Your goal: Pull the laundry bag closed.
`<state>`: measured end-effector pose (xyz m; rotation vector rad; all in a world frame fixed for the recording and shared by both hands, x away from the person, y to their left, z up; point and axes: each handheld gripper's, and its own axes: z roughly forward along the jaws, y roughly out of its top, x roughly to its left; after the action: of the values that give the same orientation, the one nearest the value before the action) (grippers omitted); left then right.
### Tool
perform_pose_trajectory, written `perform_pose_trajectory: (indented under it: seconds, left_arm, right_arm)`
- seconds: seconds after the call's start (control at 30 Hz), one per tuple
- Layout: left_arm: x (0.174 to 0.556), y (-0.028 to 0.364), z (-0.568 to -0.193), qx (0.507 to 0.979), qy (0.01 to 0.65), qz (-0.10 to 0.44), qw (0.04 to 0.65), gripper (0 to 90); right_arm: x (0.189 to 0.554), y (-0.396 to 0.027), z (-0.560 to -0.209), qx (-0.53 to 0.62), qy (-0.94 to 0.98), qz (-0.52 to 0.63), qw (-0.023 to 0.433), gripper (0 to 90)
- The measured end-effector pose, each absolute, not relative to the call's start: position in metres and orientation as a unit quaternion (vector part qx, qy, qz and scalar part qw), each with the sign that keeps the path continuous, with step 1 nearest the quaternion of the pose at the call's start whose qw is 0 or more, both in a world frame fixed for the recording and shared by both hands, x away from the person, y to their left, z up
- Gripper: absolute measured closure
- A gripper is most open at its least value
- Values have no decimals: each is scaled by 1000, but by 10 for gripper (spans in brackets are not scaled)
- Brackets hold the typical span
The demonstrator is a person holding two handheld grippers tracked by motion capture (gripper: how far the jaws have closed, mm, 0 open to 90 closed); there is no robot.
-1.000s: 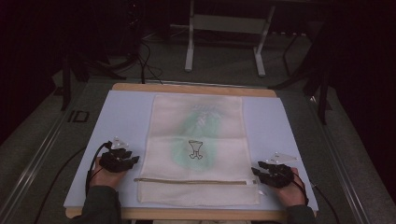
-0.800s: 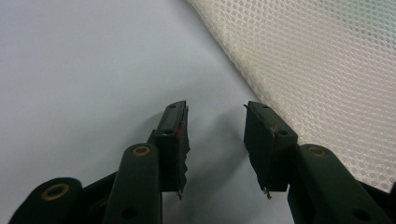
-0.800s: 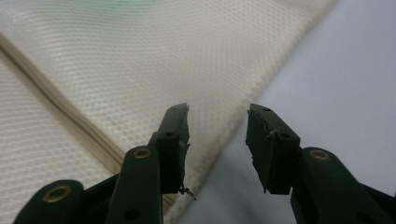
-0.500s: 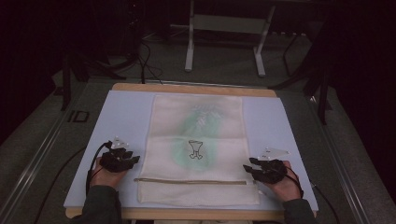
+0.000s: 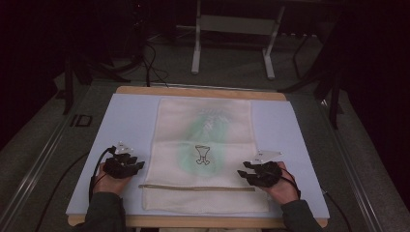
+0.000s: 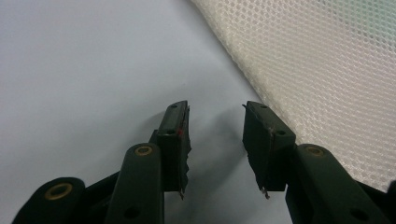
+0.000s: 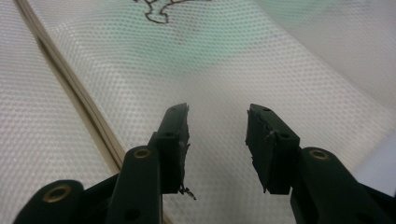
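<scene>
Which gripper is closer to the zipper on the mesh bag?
Right. The right hand-held gripper hovers over the mesh bag beside the zipper; the left hand-held gripper stays off its edge.

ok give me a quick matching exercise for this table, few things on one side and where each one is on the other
Things:
1. left gripper
2. right gripper
3. zipper
4. mesh bag

Places or states:
A. open over the bag's right edge
B. lies flat on the middle of the white mat
C. open above bare mat beside the bag's left edge
D. runs across the bag near the person

Pairs: 1-C, 2-A, 3-D, 4-B
</scene>
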<state>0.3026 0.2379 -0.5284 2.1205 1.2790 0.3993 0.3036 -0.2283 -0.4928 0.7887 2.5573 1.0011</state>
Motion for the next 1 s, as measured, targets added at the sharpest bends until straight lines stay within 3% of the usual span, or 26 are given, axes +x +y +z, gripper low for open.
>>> perform_pose_trajectory:
  seconds: [1.0]
  left_arm:
    - [302, 235, -525, 815, 454, 139, 332, 614]
  right_arm:
    - [304, -149, -494, 199, 909, 349, 108, 569]
